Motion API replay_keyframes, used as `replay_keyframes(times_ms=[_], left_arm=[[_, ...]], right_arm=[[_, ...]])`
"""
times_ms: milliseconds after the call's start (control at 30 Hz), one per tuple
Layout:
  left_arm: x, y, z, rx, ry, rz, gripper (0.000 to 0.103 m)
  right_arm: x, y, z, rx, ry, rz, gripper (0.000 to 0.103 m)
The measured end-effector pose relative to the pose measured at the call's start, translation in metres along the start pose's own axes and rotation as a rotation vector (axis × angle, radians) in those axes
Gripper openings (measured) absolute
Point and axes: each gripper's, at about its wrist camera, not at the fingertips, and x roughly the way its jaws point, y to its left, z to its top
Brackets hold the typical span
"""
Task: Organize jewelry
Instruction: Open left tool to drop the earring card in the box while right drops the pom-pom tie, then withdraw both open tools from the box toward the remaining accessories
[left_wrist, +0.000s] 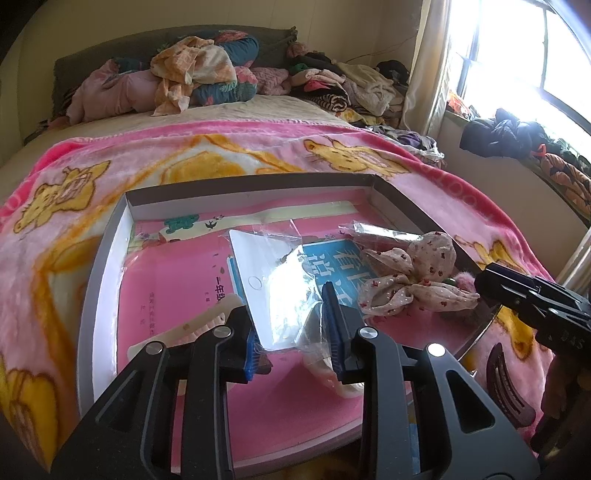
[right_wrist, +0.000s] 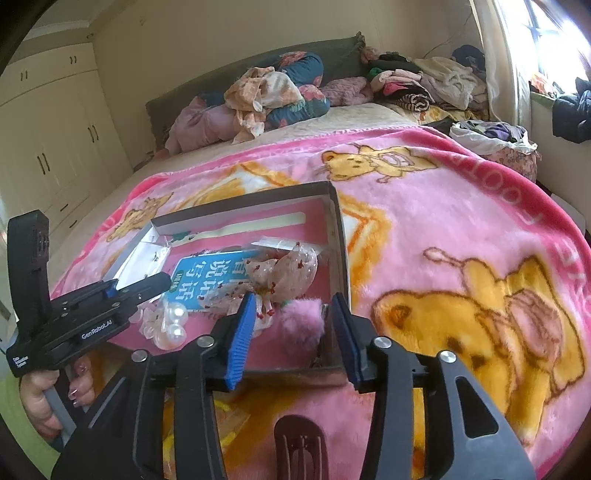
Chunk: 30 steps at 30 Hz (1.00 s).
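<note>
L wrist view, L to R: cream comb (left_wrist: 184, 328) lies at box (left_wrist: 99, 266) near-left, partly under the L gripper (left_wrist: 295, 332). L gripper jaws apart, blue pads (left_wrist: 334, 328) either side of a clear plastic bag w/ white card (left_wrist: 273, 291); pads don't look pressed on it, can't tell if touching. Under the bag: pink book (left_wrist: 177, 280), printed "一年级" legible, rest too small. Next to it a blue book (left_wrist: 332, 262), big white Chinese chars, partly covered, not readable in full. R of that: floral fabric bow (left_wrist: 410, 277) on box floor near R wall, pink fuzzy bit just behind it. Far R: R gripper (left_wrist: 532, 302) body enters frame, label blurred. Dark brown hair clip (left_wrist: 506, 384) on the blanket (left_wrist: 258, 147) outside the box.

R wrist view, L to R: hand (right_wrist: 48, 391) holds L gripper (right_wrist: 147, 286), "GenRobot.AI" on its side. Pearl hair piece (right_wrist: 173, 321) in box near corner. Blue book (right_wrist: 207, 280), green tag at lower L corner, unreadable. Bow (right_wrist: 284, 273) on top of it. R gripper (right_wrist: 295, 332) jaws apart, pink pom-pom (right_wrist: 299, 321) betw the pads, no contact visible; R pad sits outside box wall (right_wrist: 338, 236). Brown clip (right_wrist: 299, 443) on blanket below. Blanket edge text partial: "LOO".
</note>
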Motion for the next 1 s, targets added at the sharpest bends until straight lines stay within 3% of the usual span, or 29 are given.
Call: replay_keyframes(times_ms=[133,200,333,400,667,900,1000], left_arm=[[-0.002,0.0,-0.002,-0.004,-0.004,0.007,0.027],[-0.004,0.001,-0.001,-0.007,-0.009,0.009,0.034],[-0.011,0.002,-0.003,-0.011,-0.02,0.016,0.037],[-0.016,0.002,-0.004,-0.014,-0.026,0.015,0.047],[-0.037,-0.003,-0.01,-0.008,-0.051,0.028,0.06],[-0.052,-0.009,-0.016,-0.007,-0.069,0.024,0.083],[-0.06,-0.011,-0.018,0.0,-0.088,0.024,0.086]], right_arm=[[-0.006,0.002,-0.004,-0.011,-0.011,-0.002,0.048],[-0.01,0.004,-0.007,-0.019,-0.017,-0.008,0.05],[-0.015,0.006,-0.01,-0.023,-0.025,-0.008,0.053],[-0.018,0.007,-0.011,-0.022,-0.029,-0.006,0.056],[-0.03,0.01,-0.019,-0.034,-0.052,-0.023,0.065],[-0.043,0.01,-0.025,-0.034,-0.073,-0.029,0.072],[-0.05,0.013,-0.028,-0.037,-0.087,-0.031,0.077]])
